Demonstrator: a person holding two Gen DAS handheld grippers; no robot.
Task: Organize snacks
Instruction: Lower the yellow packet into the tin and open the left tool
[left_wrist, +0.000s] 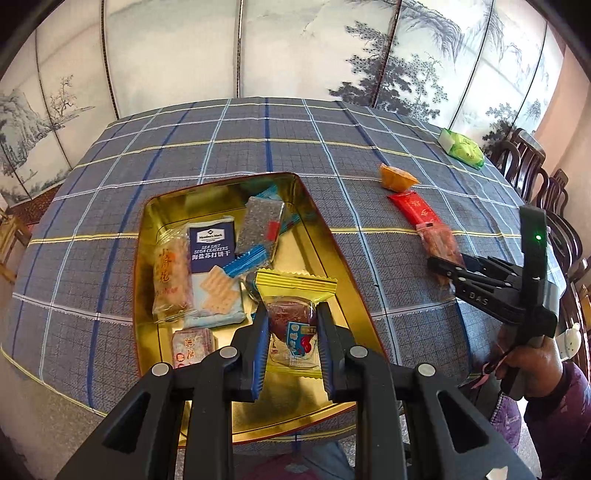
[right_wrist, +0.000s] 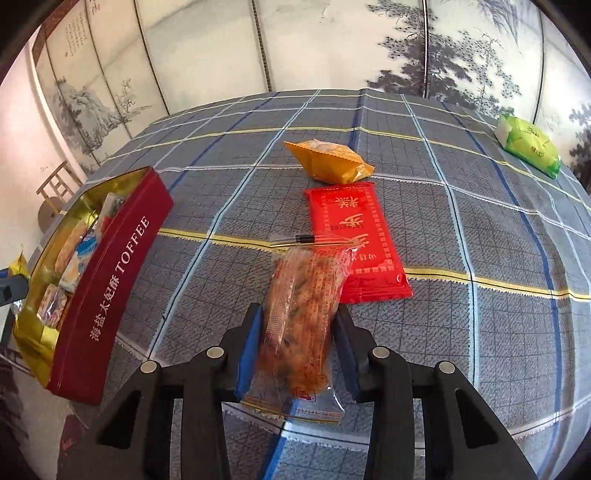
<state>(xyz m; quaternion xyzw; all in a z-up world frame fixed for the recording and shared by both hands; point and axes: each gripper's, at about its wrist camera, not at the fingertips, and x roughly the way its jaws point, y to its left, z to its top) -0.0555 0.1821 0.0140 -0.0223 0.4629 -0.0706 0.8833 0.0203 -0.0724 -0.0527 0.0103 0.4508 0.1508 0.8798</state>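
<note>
Left gripper (left_wrist: 291, 328) is pinching a yellow-edged snack packet (left_wrist: 293, 317) with a dark red filling, pads pressing on both sides. The packet's long axis is running away from the camera, its crimped yellow end pointing toward the far end of the tin, and it is hanging over the near part of the open tin (left_wrist: 317, 221).

Right gripper (right_wrist: 299, 332) is clamping a clear orange snack packet (right_wrist: 299, 295), with both pads touching its sides. This packet's long axis is also lying along the fingers, far end pointing toward the red packet (right_wrist: 354, 243) and overlapping its near corner. In the left wrist view the right gripper (left_wrist: 443, 273) is sitting low on the checked tablecloth (right_wrist: 461, 325), to the right of the tin, held by a hand (left_wrist: 532, 358).

Counts: one tin, gold inside and dark red outside with "TOFFEE" lettering (right_wrist: 110, 295). Inside it, about five packets are showing: one blue cracker pack (left_wrist: 214, 269), one pale orange-print pack (left_wrist: 171, 280), one grey seeded bar (left_wrist: 260, 229) lying on a blue wrapper (left_wrist: 247, 262), one small pink pack (left_wrist: 192, 347). On the cloth outside: one red packet, long axis running near to far; one orange packet (right_wrist: 332, 162) just beyond it; one green tissue pack (right_wrist: 528, 147) far right, well apart. Two grippers, each holding one packet.
</note>
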